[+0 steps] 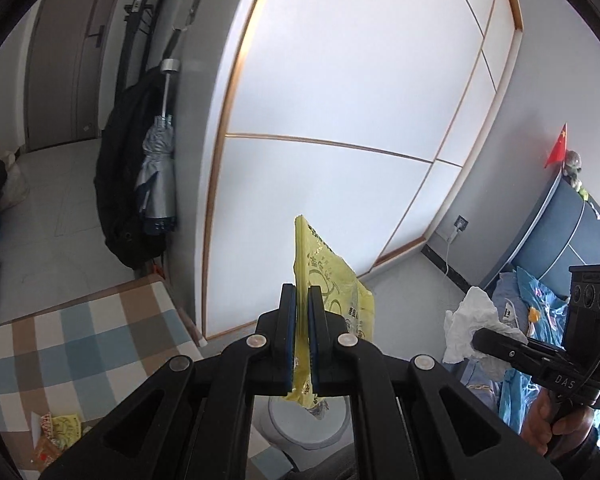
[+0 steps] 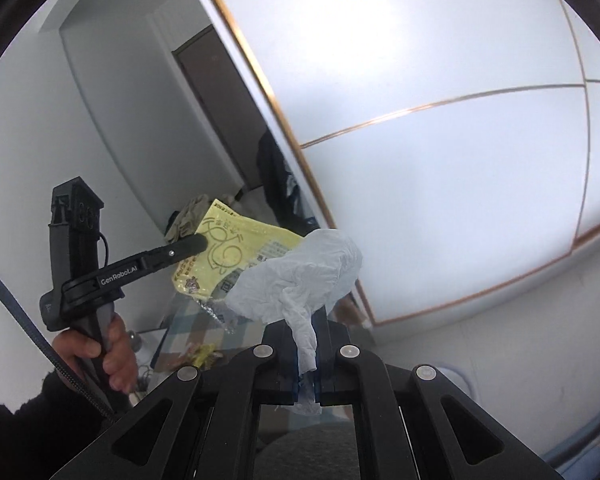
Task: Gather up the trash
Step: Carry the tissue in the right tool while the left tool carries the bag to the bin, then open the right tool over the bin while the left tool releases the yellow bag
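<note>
My left gripper (image 1: 302, 292) is shut on a yellow plastic wrapper (image 1: 328, 276) that stands up between its blue pads. The same yellow wrapper (image 2: 236, 256) shows in the right wrist view, held by the left gripper (image 2: 200, 243) at the left. My right gripper (image 2: 306, 312) is shut on a crumpled white tissue (image 2: 308, 276) that bulges above its fingers. In the left wrist view that white tissue (image 1: 472, 320) hangs from the right gripper (image 1: 480, 340) at the right edge. A white bin (image 1: 300, 424) sits below the left gripper, mostly hidden.
A checked cloth surface (image 1: 80, 340) lies at lower left with more snack wrappers (image 1: 56, 432) on it. A tall white wardrobe (image 1: 340, 120) with gold trim fills the middle. A black bag and folded umbrella (image 1: 156, 184) hang at its left. A bed with blue bedding (image 1: 520, 300) is right.
</note>
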`<state>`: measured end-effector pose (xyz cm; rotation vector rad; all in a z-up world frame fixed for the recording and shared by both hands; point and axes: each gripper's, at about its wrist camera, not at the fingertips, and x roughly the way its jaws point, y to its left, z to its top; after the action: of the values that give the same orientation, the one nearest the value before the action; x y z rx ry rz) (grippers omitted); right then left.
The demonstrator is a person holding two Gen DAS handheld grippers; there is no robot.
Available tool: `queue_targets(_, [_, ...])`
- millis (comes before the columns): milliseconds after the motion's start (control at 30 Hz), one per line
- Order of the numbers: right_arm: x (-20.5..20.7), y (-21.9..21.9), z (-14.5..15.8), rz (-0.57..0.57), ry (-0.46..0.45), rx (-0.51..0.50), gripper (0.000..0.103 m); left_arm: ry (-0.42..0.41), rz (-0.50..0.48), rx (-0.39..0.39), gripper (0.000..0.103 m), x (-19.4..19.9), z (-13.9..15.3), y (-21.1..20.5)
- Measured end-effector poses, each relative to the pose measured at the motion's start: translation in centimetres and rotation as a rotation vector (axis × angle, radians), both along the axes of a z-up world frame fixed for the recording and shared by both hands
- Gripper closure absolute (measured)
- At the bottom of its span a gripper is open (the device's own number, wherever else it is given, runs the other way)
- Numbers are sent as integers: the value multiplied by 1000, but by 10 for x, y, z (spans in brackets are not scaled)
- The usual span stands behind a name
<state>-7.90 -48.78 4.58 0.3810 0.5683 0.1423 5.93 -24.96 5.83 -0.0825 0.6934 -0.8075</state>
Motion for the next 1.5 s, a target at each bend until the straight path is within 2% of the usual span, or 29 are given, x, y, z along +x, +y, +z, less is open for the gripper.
queue_targets(267, [2, -62, -62, -157, 130, 50, 99, 81, -100, 100, 101, 7, -43, -69])
queue_targets(467, [22, -96, -125, -188, 273, 133, 99, 168, -112, 167, 101, 22, -83, -93])
queue_targets(700, [58, -101, -199, -169, 435, 229, 99, 247, -115, 284, 101, 29, -131, -113])
queue_targets(933, [81, -96, -263, -139, 552, 283, 97, 330, -124, 345, 101, 34, -156, -127])
queue_targets(1233, [110, -97, -329, -113, 674, 337, 95, 362, -131, 432, 101, 39, -183, -145])
queue_targets(1333, [117, -95, -340, -104, 697, 341, 87, 380, -129, 453, 101, 42, -190, -148])
queue_targets(1400, [120, -92, -343, -105, 703, 342, 69, 388, -131, 466, 101, 43, -195, -151])
queue_targets(1467, [120, -93, -346, -107, 710, 346, 60, 391, -135, 478, 101, 45, -200, -156])
queue_targets(1500, [121, -92, -346, -103, 715, 348, 59, 395, -135, 485, 101, 45, -202, -157])
